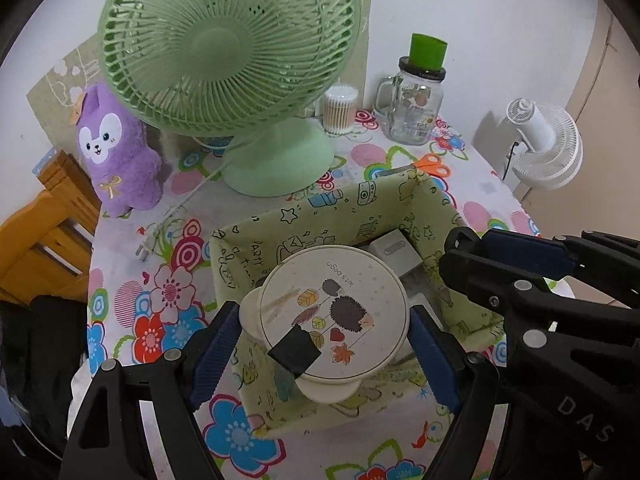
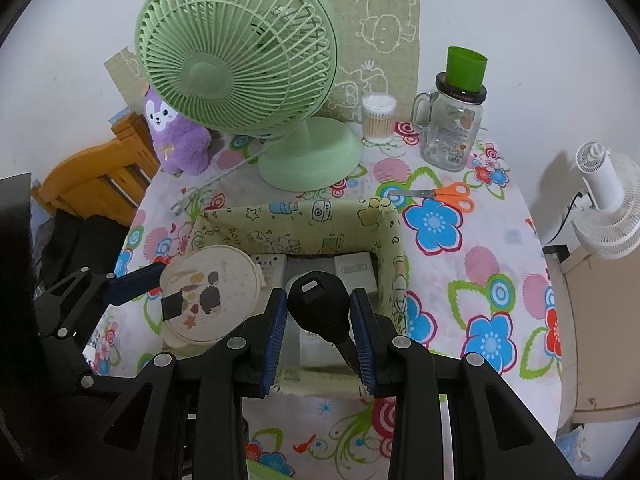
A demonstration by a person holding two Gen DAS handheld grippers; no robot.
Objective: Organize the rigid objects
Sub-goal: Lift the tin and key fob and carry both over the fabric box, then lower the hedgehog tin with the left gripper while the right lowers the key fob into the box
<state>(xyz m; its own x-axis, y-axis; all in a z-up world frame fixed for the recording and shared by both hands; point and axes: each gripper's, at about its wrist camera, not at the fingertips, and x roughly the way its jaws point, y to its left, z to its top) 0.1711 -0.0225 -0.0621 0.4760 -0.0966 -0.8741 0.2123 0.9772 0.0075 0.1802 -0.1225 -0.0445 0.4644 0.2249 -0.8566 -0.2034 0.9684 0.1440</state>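
Fingers: your left [image 1: 324, 344] clamp the lid [image 1: 334, 316], your right [image 2: 320, 320] the black tool [image 2: 318, 308], both over the bin [image 1: 320, 216] at six o'clock of the fan [image 1: 228, 48], for dropping in.

Counter [image 2: 472, 280] covered with a flower-print cloth. Landmark: green desk fan [image 2: 308, 156], standing on its round base at the rear centre. Left of the fan, a purple plush toy [image 2: 180, 140]; right of it, a tub of cotton swabs [image 2: 378, 118], then a glass mug-jar [image 2: 450, 132]. In front and right of the fan, orange-handled scissors [image 2: 444, 196]; directly in front, a green fabric box [image 2: 384, 216].
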